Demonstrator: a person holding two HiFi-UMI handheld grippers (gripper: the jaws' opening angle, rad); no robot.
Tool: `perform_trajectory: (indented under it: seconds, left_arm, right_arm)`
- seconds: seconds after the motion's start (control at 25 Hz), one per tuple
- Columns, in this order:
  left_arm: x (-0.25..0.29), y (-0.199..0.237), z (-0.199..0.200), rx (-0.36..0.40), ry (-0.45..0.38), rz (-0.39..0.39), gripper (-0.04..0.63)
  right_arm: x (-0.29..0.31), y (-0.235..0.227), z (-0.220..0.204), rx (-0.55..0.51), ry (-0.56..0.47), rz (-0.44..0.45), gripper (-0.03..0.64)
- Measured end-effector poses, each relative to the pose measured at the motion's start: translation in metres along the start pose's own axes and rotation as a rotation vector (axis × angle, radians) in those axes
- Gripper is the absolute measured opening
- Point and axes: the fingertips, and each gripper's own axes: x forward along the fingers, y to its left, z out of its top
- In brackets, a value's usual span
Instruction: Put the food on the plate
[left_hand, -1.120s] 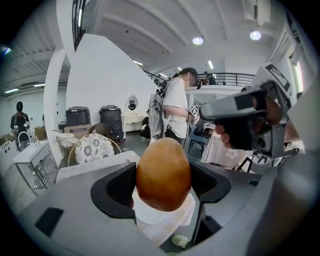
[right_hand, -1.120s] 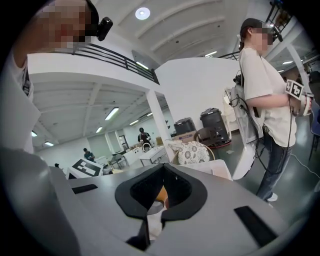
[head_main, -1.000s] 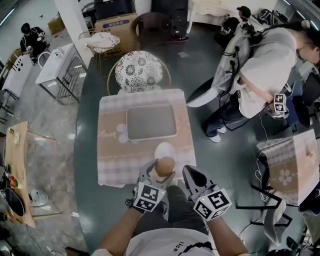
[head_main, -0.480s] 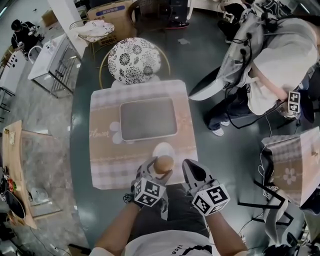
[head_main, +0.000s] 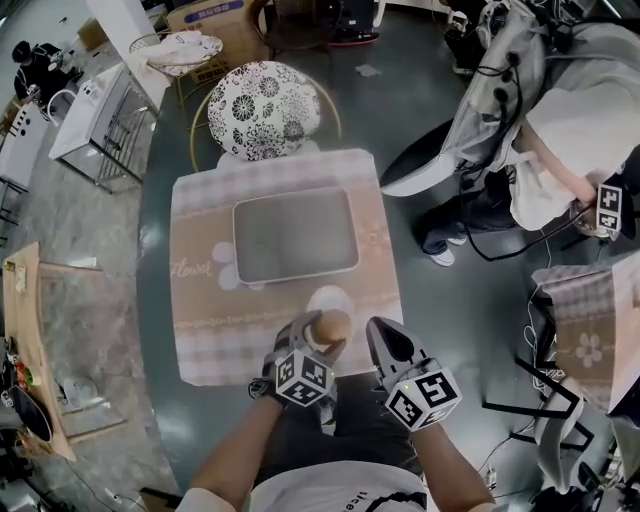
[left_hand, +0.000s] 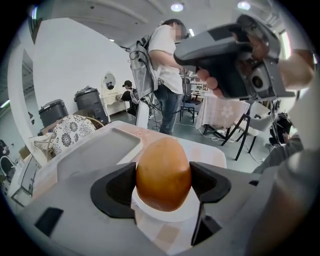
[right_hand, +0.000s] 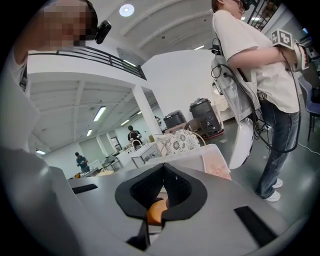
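A brown egg-shaped piece of food (head_main: 331, 324) is clamped between the jaws of my left gripper (head_main: 324, 336), which is shut on it. In the left gripper view the food (left_hand: 163, 172) stands upright over a small white plate (left_hand: 172, 214); I cannot tell whether it touches. The plate (head_main: 329, 297) lies near the table's front edge. My right gripper (head_main: 386, 344) hovers just right of the left one, shut with nothing held. Its closed pads (right_hand: 150, 186) show a sliver of the food (right_hand: 156, 214) beyond them.
A grey rectangular tray (head_main: 295, 235) lies mid-table on the checked cloth (head_main: 200, 320). A patterned round chair (head_main: 262, 110) stands behind the table. A person in a white shirt (head_main: 570, 140) stands to the right, beside another small table (head_main: 585, 340).
The head view has drifted, so the table sits a little lower and to the left. My left gripper still holds the food over the plate; neither gripper has clearly moved.
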Motion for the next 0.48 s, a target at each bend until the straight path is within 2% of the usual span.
perform_trajectory:
  seconds: [0.32, 0.48]
  left_arm:
    - [0.015, 0.004, -0.01, -0.01, 0.005, -0.024, 0.336]
    - [0.022, 0.004, -0.015, 0.022, 0.021, -0.033, 0.336]
  right_arm:
    - [0.016, -0.007, -0.017, 0.006, 0.013, 0.001, 0.015]
    - [0.02, -0.007, -0.021, 0.002, 0.014, 0.001, 0.015]
